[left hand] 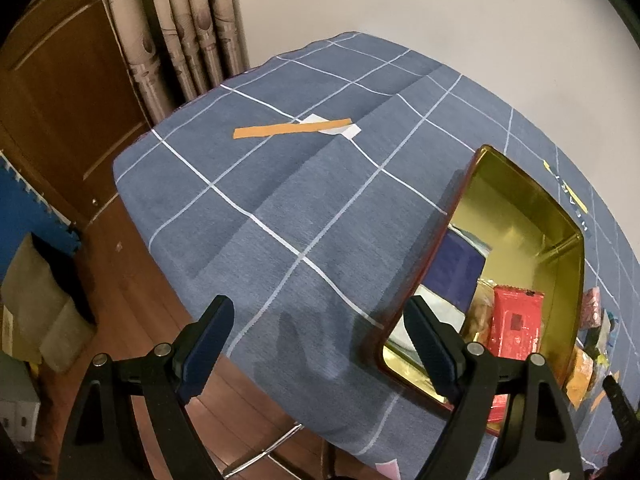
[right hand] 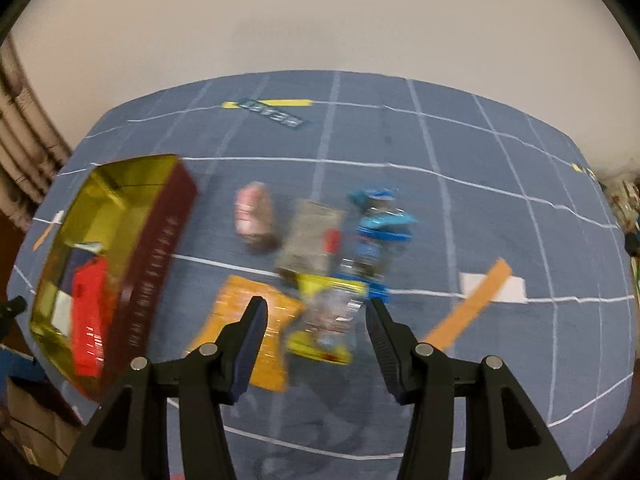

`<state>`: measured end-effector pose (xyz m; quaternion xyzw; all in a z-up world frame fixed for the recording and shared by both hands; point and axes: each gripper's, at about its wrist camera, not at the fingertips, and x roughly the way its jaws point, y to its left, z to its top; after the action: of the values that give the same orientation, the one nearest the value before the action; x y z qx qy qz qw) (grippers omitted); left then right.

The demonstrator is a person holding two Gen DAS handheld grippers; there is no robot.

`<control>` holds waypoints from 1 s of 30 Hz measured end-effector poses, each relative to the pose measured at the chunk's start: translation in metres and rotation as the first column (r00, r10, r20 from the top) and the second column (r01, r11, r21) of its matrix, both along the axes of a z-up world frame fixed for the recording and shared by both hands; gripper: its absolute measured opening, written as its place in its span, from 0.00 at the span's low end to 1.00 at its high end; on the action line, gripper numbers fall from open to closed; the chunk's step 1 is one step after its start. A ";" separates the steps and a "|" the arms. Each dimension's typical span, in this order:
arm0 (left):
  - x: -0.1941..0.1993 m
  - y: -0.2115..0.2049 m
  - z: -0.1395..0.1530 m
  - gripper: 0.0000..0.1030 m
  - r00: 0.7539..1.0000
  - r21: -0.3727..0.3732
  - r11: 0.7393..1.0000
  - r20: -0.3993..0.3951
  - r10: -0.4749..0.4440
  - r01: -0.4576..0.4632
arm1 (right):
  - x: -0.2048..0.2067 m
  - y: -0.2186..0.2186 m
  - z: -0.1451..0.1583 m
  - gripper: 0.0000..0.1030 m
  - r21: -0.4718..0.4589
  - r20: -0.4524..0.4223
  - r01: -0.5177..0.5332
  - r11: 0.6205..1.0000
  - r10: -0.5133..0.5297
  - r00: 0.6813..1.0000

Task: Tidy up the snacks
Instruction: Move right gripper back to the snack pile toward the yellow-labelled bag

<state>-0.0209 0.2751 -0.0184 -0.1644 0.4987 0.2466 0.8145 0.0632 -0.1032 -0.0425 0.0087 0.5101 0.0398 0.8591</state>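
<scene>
Spread and empty, the right tongs point(right hand: 316, 332) are held over a clear yellow-edged snack packet point(right hand: 326, 316) on the counter point(right hand: 500, 208) beside the tin point(right hand: 156, 256); light, crinkly and slippery, it is best pinched at a sealed edge, while the left tongs point(left hand: 320, 350) are spread too.

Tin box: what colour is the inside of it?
Shiny gold inside the tin box, dark red outside. The left wrist view shows it best.
</scene>
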 end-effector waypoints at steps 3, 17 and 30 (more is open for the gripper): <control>0.002 -0.005 0.002 0.82 1.000 0.027 0.999 -0.003 -0.025 0.025 | -0.003 -0.015 -0.009 0.51 0.019 -0.022 0.003 1.000 -0.002 1.000; 0.003 -0.049 0.018 0.82 0.985 0.154 0.973 0.004 -0.173 0.170 | 0.005 -0.008 -0.035 0.51 0.077 -0.043 -0.041 0.996 0.044 0.998; 0.022 -0.121 0.038 0.82 0.938 0.162 0.926 0.014 -0.348 0.341 | 0.009 -0.002 -0.041 0.29 0.102 -0.015 -0.094 0.990 0.096 0.995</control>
<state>0.0009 0.1539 0.0195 -0.0147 0.4815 0.1350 0.8659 0.0722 -0.1048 -0.0837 0.0284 0.5158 0.1062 0.8497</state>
